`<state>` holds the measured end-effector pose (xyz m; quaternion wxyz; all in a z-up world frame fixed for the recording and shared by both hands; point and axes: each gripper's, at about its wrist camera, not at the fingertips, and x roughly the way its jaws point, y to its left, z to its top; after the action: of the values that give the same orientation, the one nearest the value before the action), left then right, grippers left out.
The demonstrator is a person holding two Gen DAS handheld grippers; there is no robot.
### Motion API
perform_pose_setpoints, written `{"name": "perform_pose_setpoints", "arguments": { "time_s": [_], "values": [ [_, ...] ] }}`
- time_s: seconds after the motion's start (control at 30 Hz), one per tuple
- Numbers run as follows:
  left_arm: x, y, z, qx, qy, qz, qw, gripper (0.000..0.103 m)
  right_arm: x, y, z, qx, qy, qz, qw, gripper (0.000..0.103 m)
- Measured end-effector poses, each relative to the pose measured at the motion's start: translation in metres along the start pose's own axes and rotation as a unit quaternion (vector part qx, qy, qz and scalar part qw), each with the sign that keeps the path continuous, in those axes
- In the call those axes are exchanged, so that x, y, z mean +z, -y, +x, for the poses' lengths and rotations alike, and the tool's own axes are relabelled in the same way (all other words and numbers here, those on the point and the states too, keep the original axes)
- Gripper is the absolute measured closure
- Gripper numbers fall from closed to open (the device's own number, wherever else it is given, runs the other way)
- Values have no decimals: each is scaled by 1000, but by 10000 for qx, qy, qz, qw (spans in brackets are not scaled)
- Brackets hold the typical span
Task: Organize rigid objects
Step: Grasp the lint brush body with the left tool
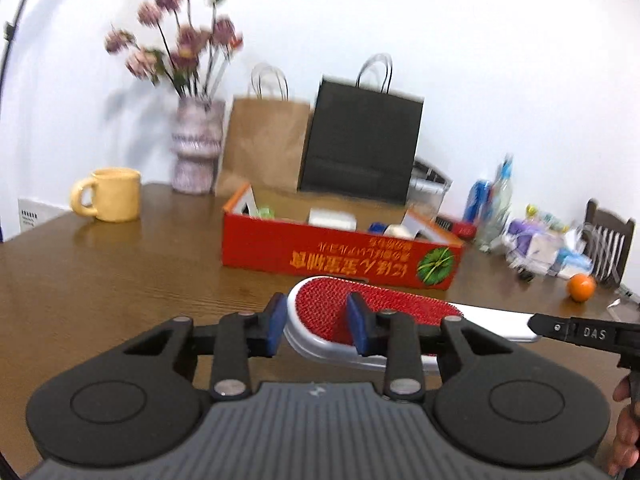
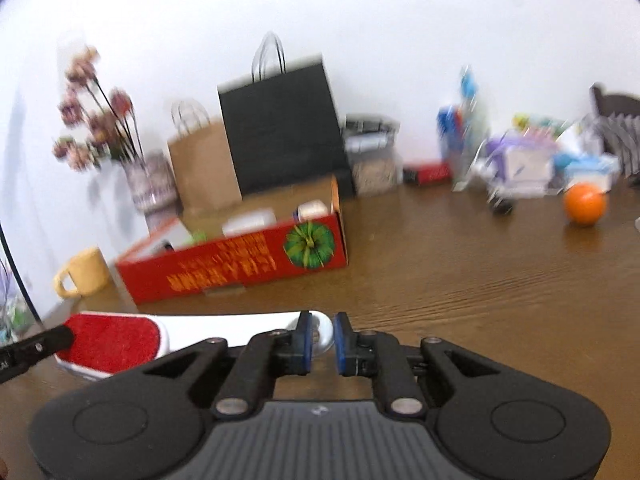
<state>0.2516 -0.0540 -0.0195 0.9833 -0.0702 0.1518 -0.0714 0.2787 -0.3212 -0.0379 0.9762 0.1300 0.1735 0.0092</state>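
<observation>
So, two-handed carry of the lint brush [image 1: 372,312], held clear of the table [image 1: 120,280] just in front of the red box [image 1: 340,252]. Probably best to keep both ends level, lift enough to clear the near wall, then drop it lengthwise into a free gap among the stuff already in there. Worth letting go with both sides together so nothing tips or twists.

Left gripper [image 1: 318,326] clamped across the red bristle head, pads pressing on either edge. Right gripper [image 2: 321,340] pinching the white handle tip, nearly closed around it. Both pointing slightly downward toward the box, coming at the brush from opposite ends, left one visible at the edge of the right view. Everything a bit blurry, so likely mid-move.
</observation>
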Motion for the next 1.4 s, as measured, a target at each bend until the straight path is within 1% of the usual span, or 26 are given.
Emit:
{"name": "perform_pose_setpoints", "arguments": {
  "time_s": [0.13,0.2,0.23,0.27,0.3,0.33,0.4,0.43,0.53,0.6,0.67,0.7,0.73,0.77,0.8,0.87,0.9,0.93,0.97,1.0,1.03,1.13,1.23,1.3,1.37,1.4],
  "values": [
    [-9,-8,-56,-36,272,-114,9996,70,-21,-26,-65,-149,703,-257,9971,90],
    [-14,-10,-74,78,249,-113,9996,71,-31,-39,-84,-183,850,-521,9948,90],
    [-16,-11,-81,-102,229,-65,9997,85,-34,-42,-93,-84,898,-554,9944,93],
    [-18,-11,-87,-629,77,-17,9980,100,-36,-44,-99,318,873,-528,9943,93],
    [-21,-6,-96,-1047,-30,-43,9945,100,-37,-49,-104,900,719,-497,9921,98],
    [-24,3,-106,-1109,52,85,9938,100,-40,-59,-109,970,701,-596,9910,103],
    [-32,27,-121,-1044,306,667,9918,103,-52,-90,-119,594,880,-1177,9874,103],
    [-35,34,-122,-829,414,731,9930,103,-58,-99,-117,497,938,-1320,9856,101],
    [-42,21,-91,-740,279,641,9948,100,-66,-93,-90,260,517,-931,9940,101],
    [-45,10,-63,-287,79,725,9969,100,-70,-86,-80,278,301,-673,9969,95],
    [-45,-4,-44,-177,-8,762,9969,100,-70,-82,-83,496,324,-490,9970,90],
    [-41,-12,-42,-59,-146,663,9977,100,-71,-83,-86,599,330,-520,9963,73],
    [-32,-23,-47,-81,-173,477,9987,99,-72,-87,-89,712,234,-625,9952,64],
    [-23,-36,-59,-181,-36,261,9995,90,-74,-86,-96,896,219,-721,9931,52],
    [-14,-50,-72,-224,74,154,9996,59,-75,-90,-102,1138,245,-808,9899,46],
    [-2,-74,-88,-218,157,142,9995,14,-79,-102,-109,1586,151,-870,9834,41],
    [0,-83,-84,-258,25,258,9993,27,-82,-111,-108,1848,19,-888,9788,41],
    [2,-90,-74,-105,-274,401,9988,39,-86,-123,-106,2087,-152,-992,9728,42],
    [4,-94,-62,209,-597,416,9971,68,-89,-135,-100,2229,-305,-1118,9679,43],
    [2,-101,-48,426,-1005,360,9934,73,-92,-147,-96,2300,-406,-1244,9643,43],
    [0,-108,-40,360,-1235,283,9913,72,-94,-158,-93,2364,-480,-1398,9604,44],
    [0,-120,-35,49,-1228,131,9923,71,-99,-180,-88,2337,-575,-1827,9532,44],
    [1,-119,-28,85,-1238,-77,9922,72,-102,-184,-77,2156,-829,-1975,9527,47],
    [2,-114,-23,143,-1244,-170,9920,72,-95,-177,-72,1864,-795,-1880,9610,59],
    [3,-109,-15,118,-1230,-211,9921,72,-84,-164,-61,1319,-738,-1861,9708,60],
    [3,-108,-7,92,-1215,-267,9922,71,-78,-156,-52,1084,-746,-1848,9739,56]
  ]
}}
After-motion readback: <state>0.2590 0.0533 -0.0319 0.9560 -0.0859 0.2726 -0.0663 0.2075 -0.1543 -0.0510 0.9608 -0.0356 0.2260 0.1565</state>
